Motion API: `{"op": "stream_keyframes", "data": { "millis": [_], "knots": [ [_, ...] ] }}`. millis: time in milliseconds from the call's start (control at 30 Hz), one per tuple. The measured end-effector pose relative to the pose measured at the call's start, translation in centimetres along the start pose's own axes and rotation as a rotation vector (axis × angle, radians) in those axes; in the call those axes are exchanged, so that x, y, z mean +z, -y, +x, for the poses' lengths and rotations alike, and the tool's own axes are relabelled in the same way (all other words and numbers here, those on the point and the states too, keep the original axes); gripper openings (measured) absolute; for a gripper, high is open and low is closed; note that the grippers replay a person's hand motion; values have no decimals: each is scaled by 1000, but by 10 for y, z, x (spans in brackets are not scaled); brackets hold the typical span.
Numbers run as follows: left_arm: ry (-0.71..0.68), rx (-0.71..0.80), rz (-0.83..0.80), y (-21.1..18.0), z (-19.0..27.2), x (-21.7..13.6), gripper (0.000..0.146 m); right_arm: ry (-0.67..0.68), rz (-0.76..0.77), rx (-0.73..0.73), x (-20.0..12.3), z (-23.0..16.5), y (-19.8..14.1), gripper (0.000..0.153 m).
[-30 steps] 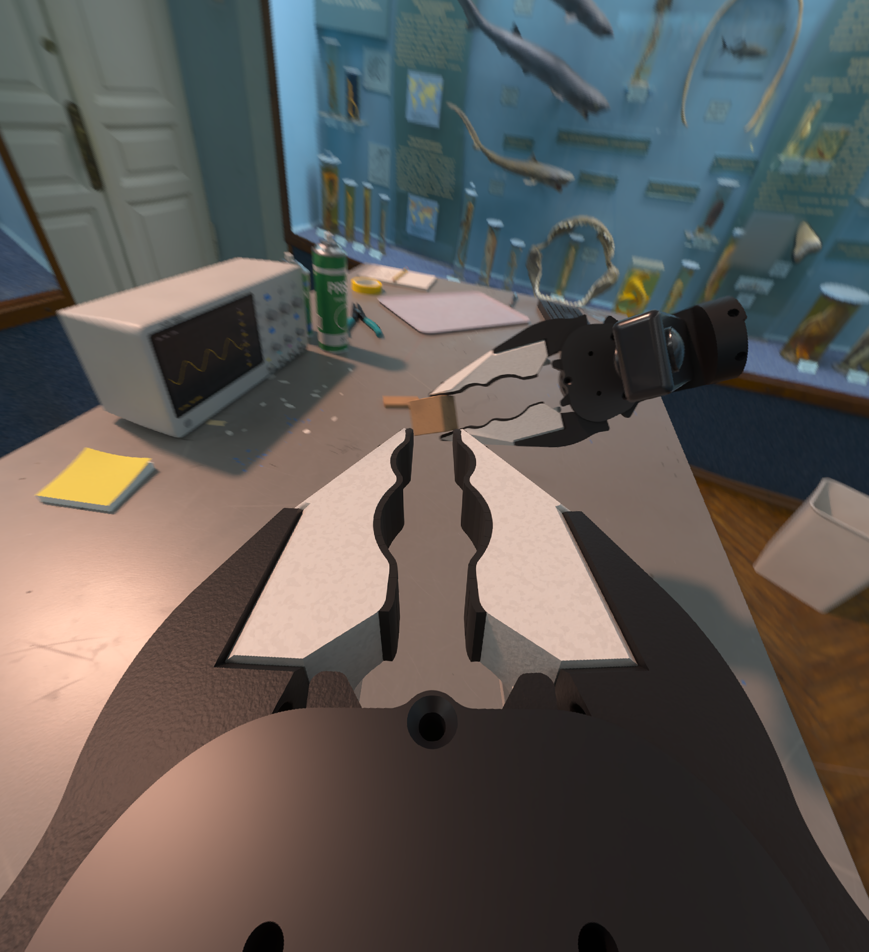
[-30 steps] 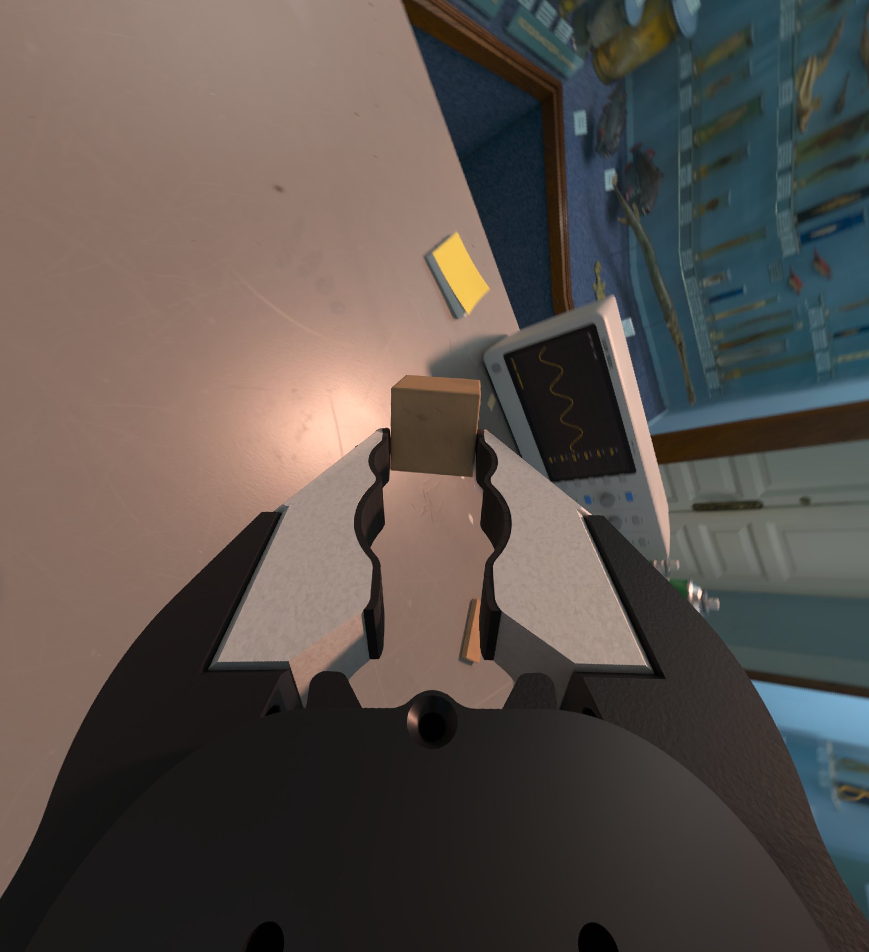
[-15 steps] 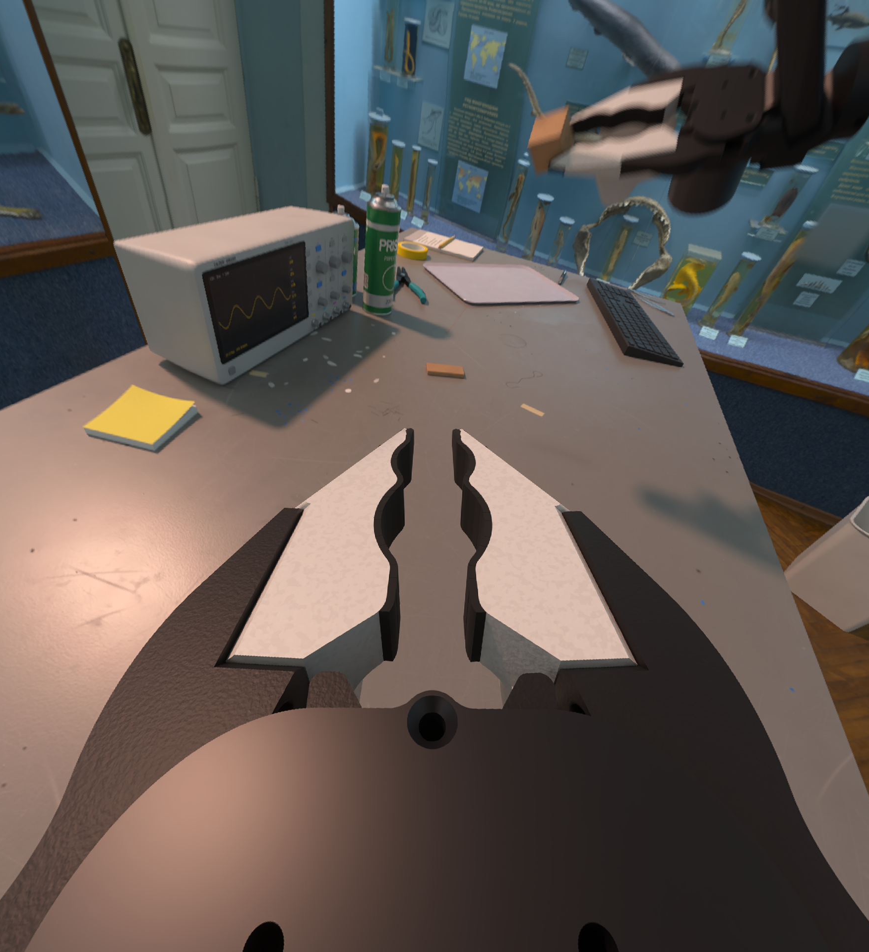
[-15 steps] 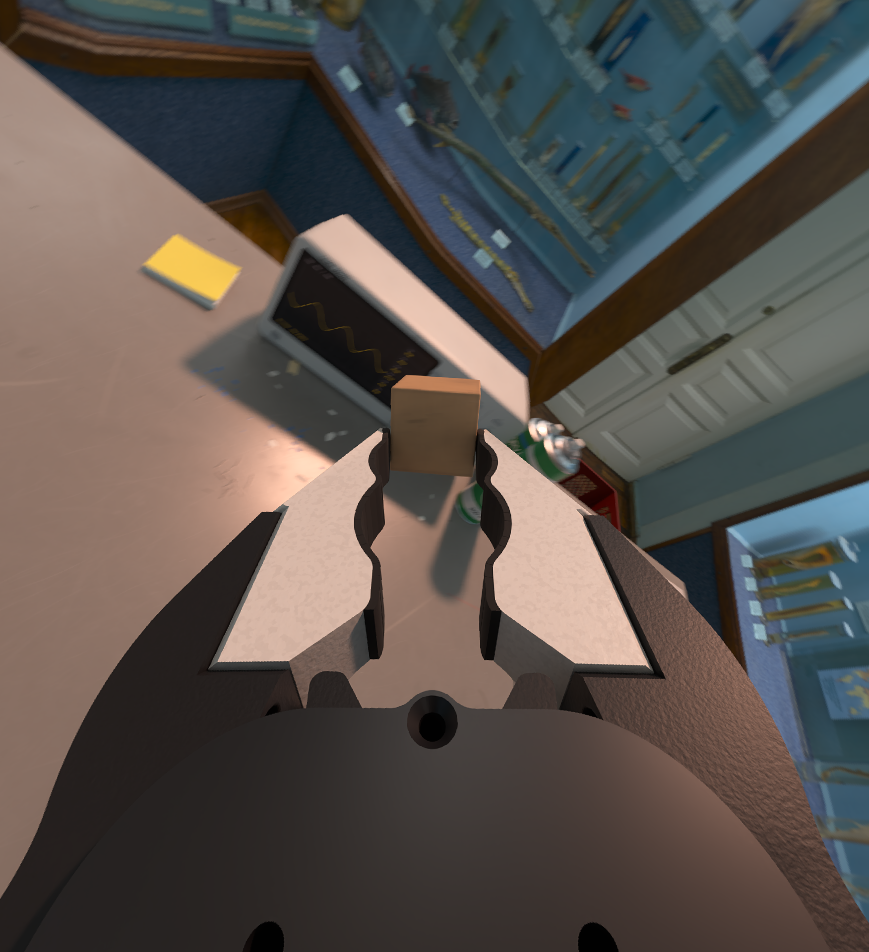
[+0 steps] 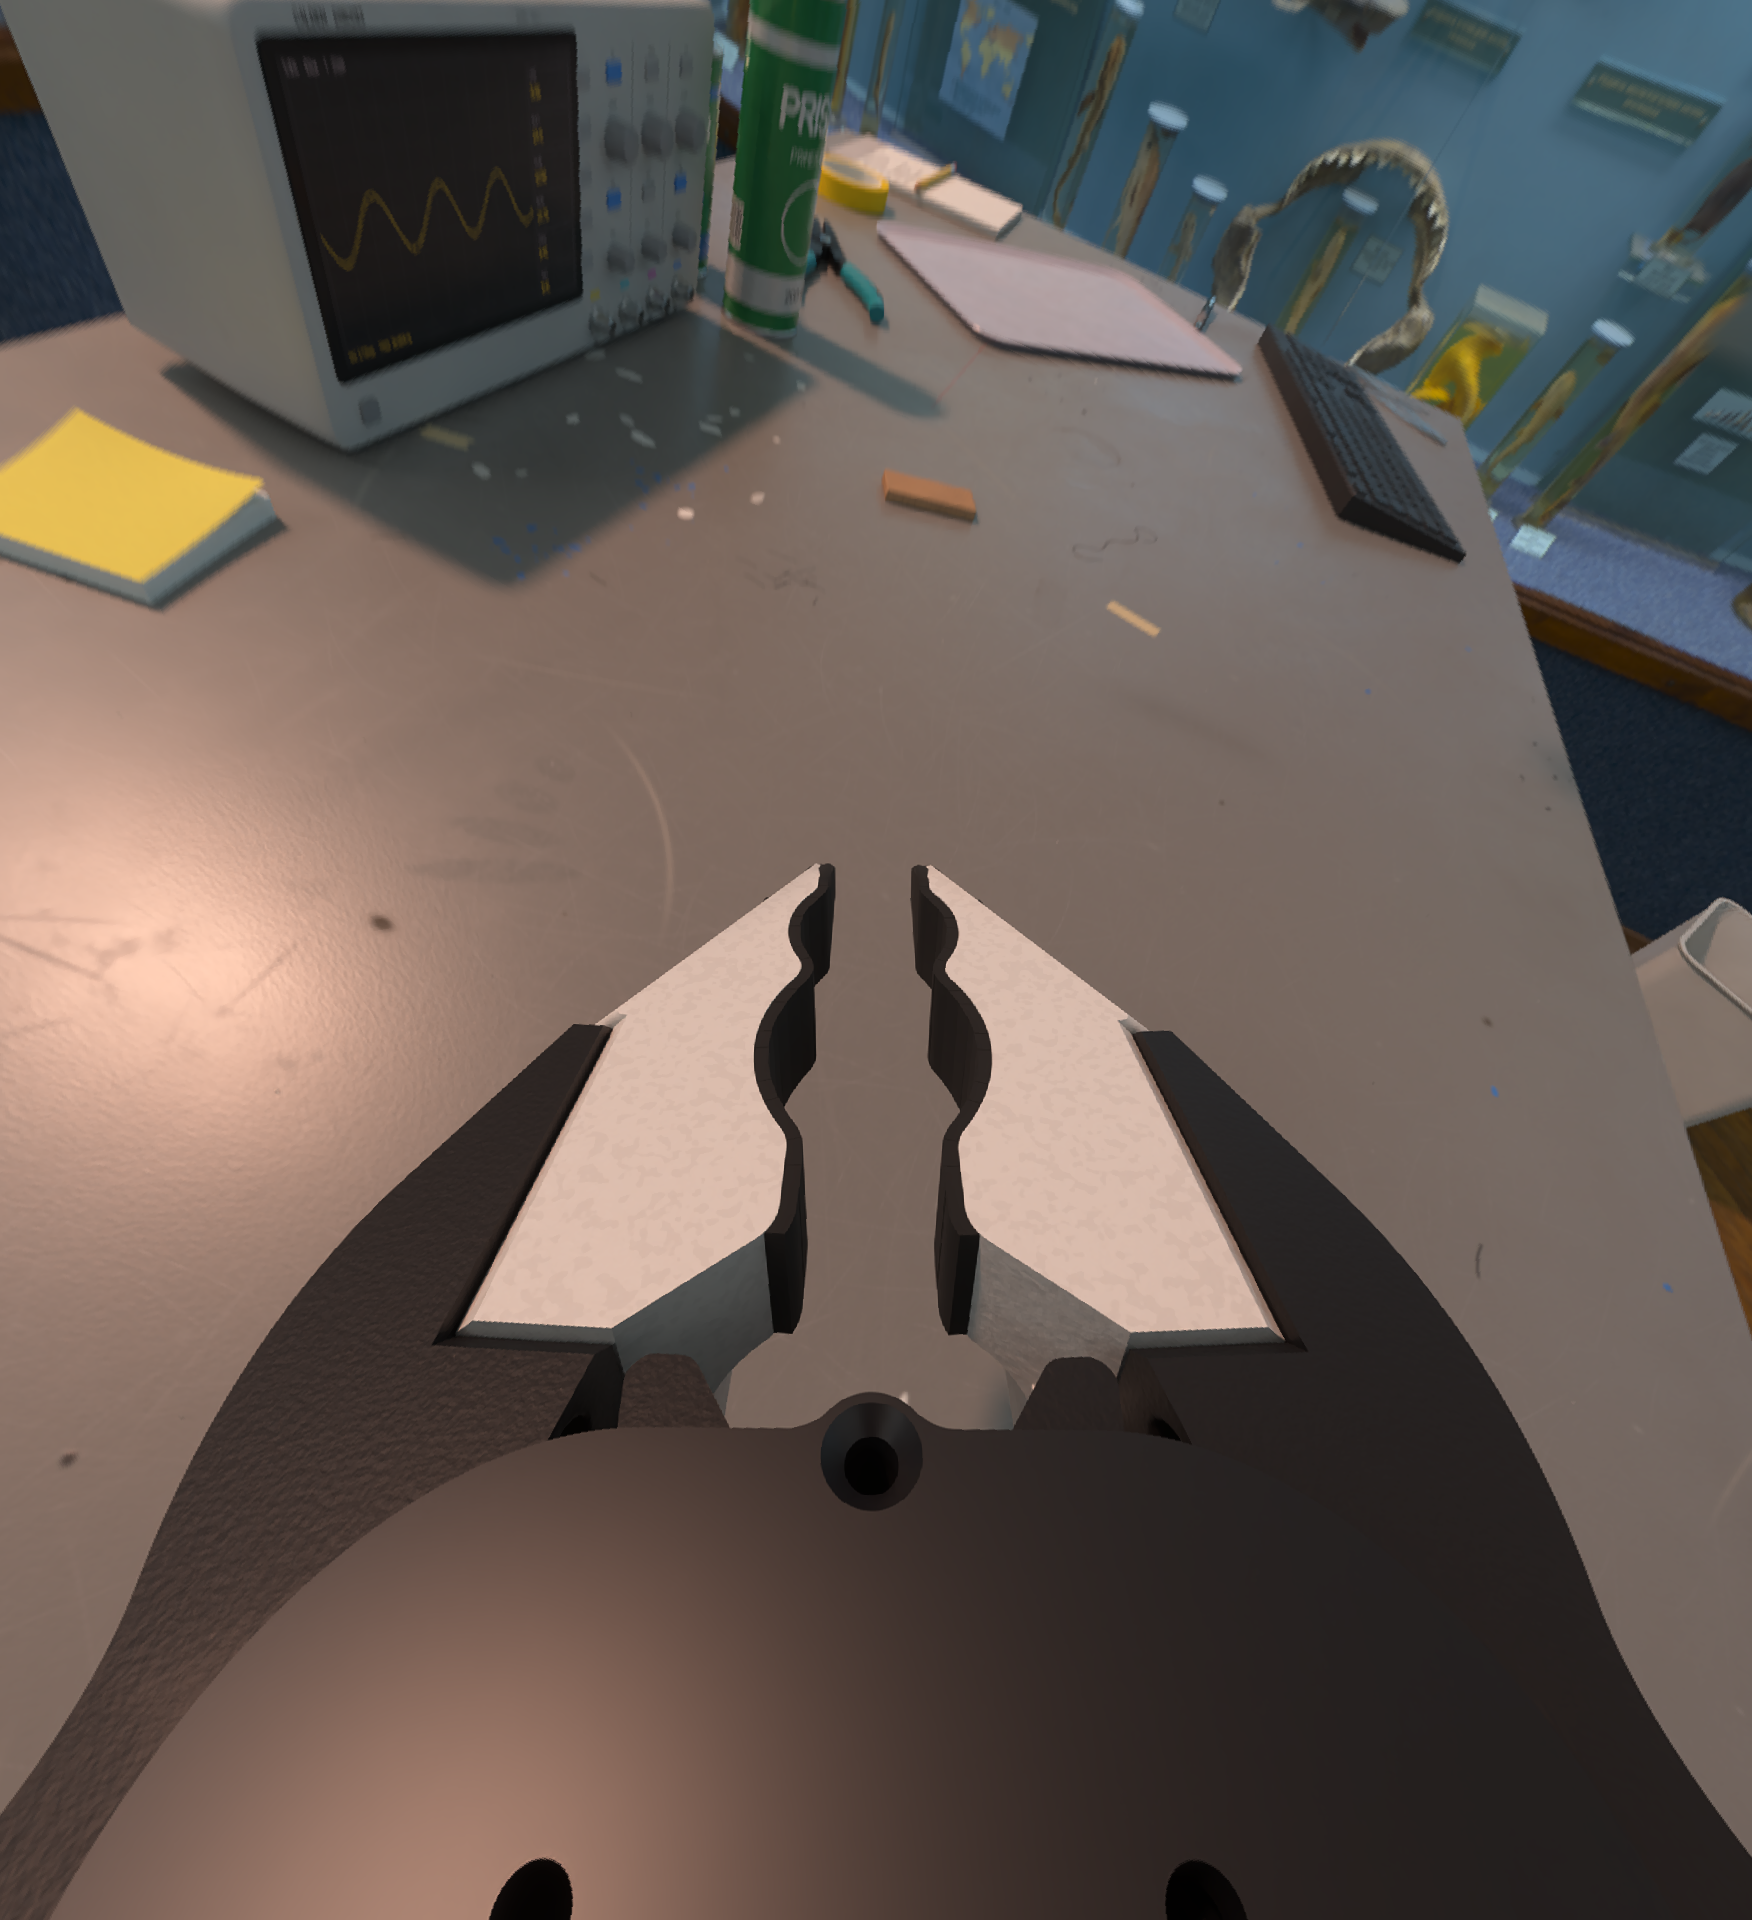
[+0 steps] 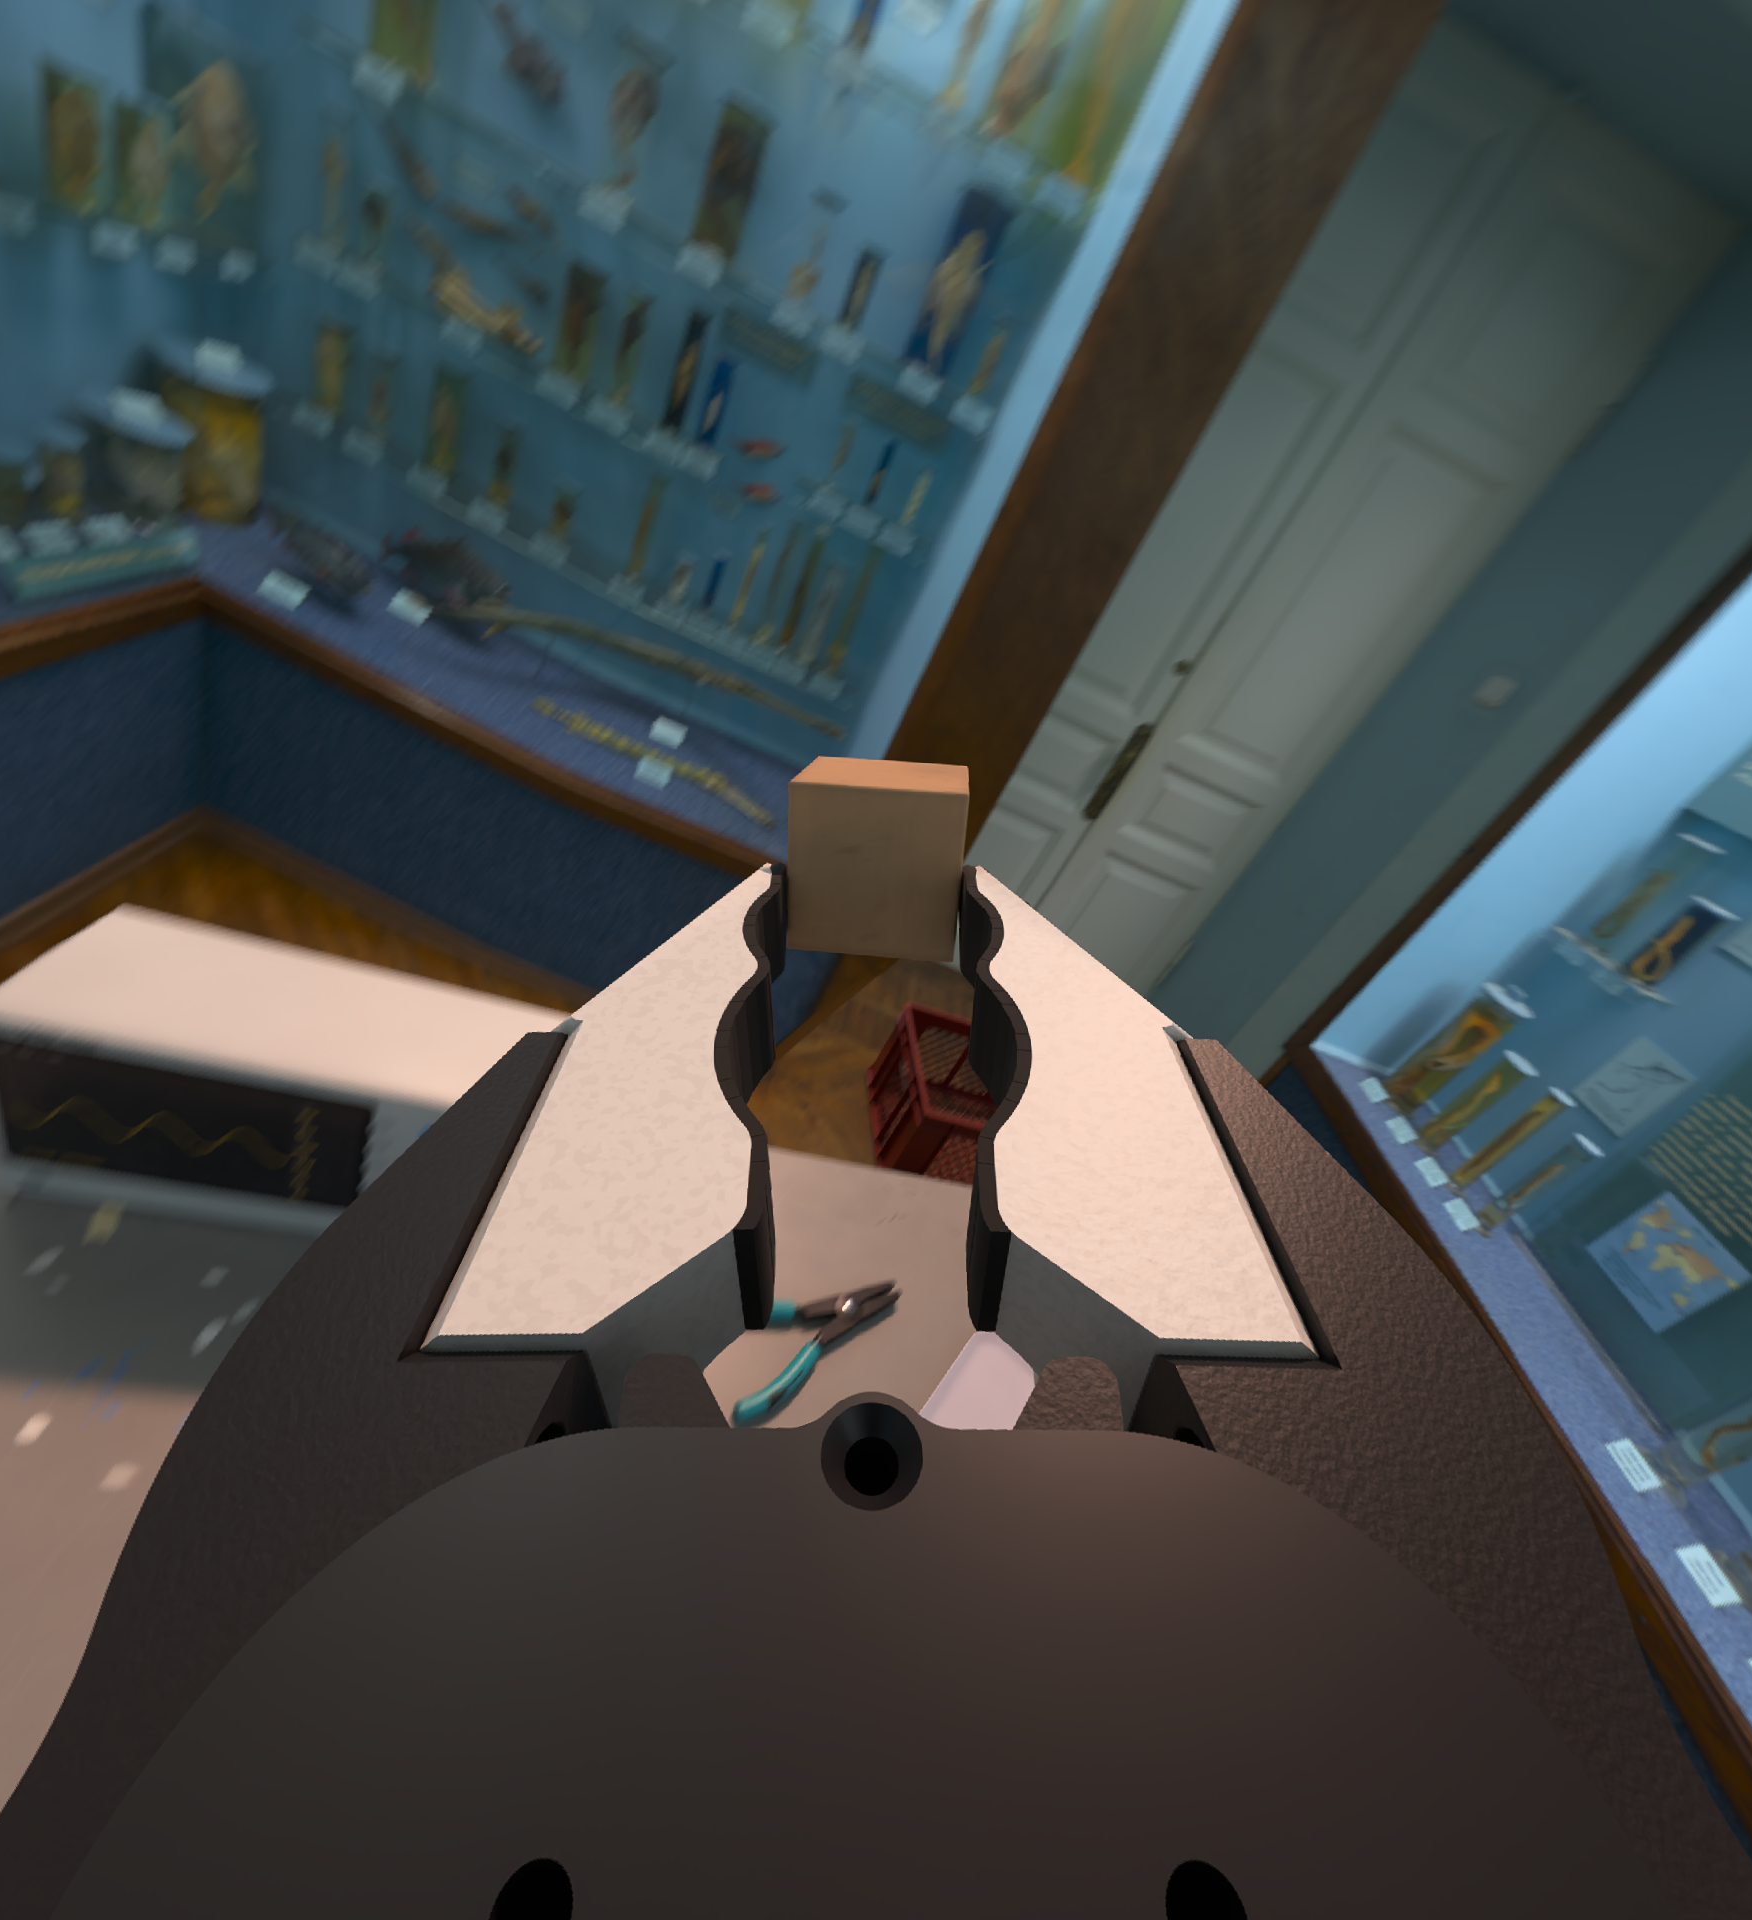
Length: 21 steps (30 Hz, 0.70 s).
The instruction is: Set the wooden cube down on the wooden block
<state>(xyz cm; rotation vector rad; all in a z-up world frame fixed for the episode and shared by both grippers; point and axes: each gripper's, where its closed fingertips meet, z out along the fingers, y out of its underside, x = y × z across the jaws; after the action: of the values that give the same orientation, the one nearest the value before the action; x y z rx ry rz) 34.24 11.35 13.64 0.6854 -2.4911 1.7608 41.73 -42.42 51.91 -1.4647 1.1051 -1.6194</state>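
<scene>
The wooden cube (image 6: 877, 831) is pinched between the tips of my right gripper (image 6: 874, 883), which is held high and points out over the table's far edge toward the room. The wooden block (image 5: 929, 495), flat and thin, lies on the grey table (image 5: 955, 727) right of the oscilloscope, seen in the left wrist view. My left gripper (image 5: 872, 883) hovers over the middle of the table, aimed toward the block, well short of it. Its jaws are empty with only a narrow gap. The right gripper does not show in the left wrist view.
An oscilloscope (image 5: 384, 187), a yellow notepad (image 5: 103, 499), a green spray can (image 5: 778, 166), pliers (image 5: 851, 275), a pink mat (image 5: 1048, 301) and a keyboard (image 5: 1360, 447) ring the block. A white bin (image 5: 1745, 1008) stands off the right edge. A red crate (image 6: 929, 1101) sits on the floor.
My right gripper has risen and tilted up with the cube, leaving the left wrist view. My left gripper has moved forward and lower over the table.
</scene>
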Motion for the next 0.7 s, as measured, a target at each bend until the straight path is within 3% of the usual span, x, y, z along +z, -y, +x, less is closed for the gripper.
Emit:
{"op": "stream_keyframes", "data": {
  "millis": [167, 267, 367, 700],
  "knots": [
    [-3, -26, -52, -22, -7, 11, 15, -151, 62, 83, 14, 77, 13, 33],
    [1, -38, -73, -30, -11, 15, 15, -190, 50, 95, 21, 97, 4, 33],
    [-2, -57, -87, -38, -15, 20, 15, -194, 0, 50, 29, 86, -26, 33],
    [-10, -69, -114, -49, -14, 28, 15, -115, -248, 44, 54, 27, -179, 33]
  ]
}}
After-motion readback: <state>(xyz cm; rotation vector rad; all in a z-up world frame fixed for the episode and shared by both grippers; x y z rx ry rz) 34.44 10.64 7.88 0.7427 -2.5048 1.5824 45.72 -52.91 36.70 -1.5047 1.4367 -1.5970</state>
